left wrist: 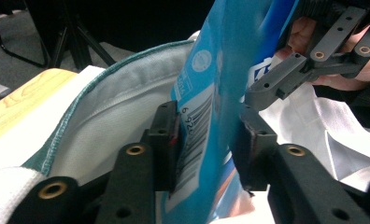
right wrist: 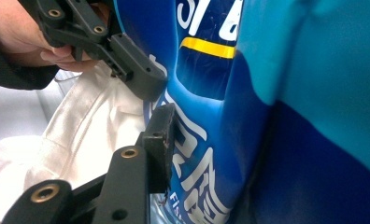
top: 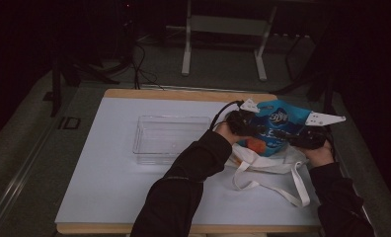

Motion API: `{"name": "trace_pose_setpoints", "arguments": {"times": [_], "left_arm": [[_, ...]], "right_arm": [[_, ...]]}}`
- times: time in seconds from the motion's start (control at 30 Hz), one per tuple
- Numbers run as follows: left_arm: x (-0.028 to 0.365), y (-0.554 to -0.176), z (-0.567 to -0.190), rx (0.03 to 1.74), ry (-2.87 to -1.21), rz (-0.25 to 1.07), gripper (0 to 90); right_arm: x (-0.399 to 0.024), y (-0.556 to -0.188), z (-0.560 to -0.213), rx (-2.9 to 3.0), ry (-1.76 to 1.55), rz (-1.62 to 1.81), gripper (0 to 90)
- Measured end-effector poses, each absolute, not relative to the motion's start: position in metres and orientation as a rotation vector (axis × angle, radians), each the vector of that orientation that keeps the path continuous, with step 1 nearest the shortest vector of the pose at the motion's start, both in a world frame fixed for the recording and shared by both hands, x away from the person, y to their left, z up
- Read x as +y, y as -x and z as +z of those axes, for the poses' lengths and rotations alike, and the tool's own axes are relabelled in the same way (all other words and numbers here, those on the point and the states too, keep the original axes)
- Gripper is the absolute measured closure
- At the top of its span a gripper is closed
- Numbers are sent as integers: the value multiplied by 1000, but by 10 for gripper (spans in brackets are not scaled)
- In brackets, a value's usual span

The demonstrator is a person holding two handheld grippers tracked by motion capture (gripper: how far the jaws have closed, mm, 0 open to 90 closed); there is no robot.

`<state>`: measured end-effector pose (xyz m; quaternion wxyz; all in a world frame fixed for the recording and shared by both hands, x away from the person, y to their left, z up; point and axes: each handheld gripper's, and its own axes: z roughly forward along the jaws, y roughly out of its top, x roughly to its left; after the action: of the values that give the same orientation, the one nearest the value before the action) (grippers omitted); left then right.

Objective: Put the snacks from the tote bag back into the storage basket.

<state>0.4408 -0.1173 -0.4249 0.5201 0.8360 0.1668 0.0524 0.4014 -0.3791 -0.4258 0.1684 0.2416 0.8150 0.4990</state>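
The white table (top: 109,197) takes up the middle of the high view, with a clear plastic bin (top: 171,138) left of centre and a white tote bag (top: 267,165) at the right. A blue snack bag (top: 277,126) stands upright out of the tote's mouth, right of centre. The left gripper (top: 243,123) is clamped on its left edge near the barcode, as the left gripper view shows, both pads pressing the film. The right gripper (top: 309,138) holds the packet's other side; in the right gripper view one pad lies flat against the blue film, so it looks clamped too. The step in hand appears to be pulling the packet from the tote. Next, both hands likely need to lift together and carry it left toward the bin.
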Motion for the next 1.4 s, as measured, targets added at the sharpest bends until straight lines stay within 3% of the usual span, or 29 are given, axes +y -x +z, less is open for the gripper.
{"name": "trace_pose_setpoints", "arguments": {"times": [0.3, 0.47, 0.87, 1.4], "left_arm": [[-119, -439, -424, 348, -1985, 160, 825], [-118, -438, -423, 332, -1990, 174, 867], [-120, -439, -414, 329, -2005, 187, 898], [-109, -432, -377, 223, -1985, 170, 900]], "right_arm": [[-380, -401, -425, 2312, -702, 1412, 717], [-381, -401, -426, 2311, -712, 1430, 757], [-379, -402, -418, 2312, -730, 1409, 801], [-378, -390, -379, 2315, -661, 1447, 830]]}}
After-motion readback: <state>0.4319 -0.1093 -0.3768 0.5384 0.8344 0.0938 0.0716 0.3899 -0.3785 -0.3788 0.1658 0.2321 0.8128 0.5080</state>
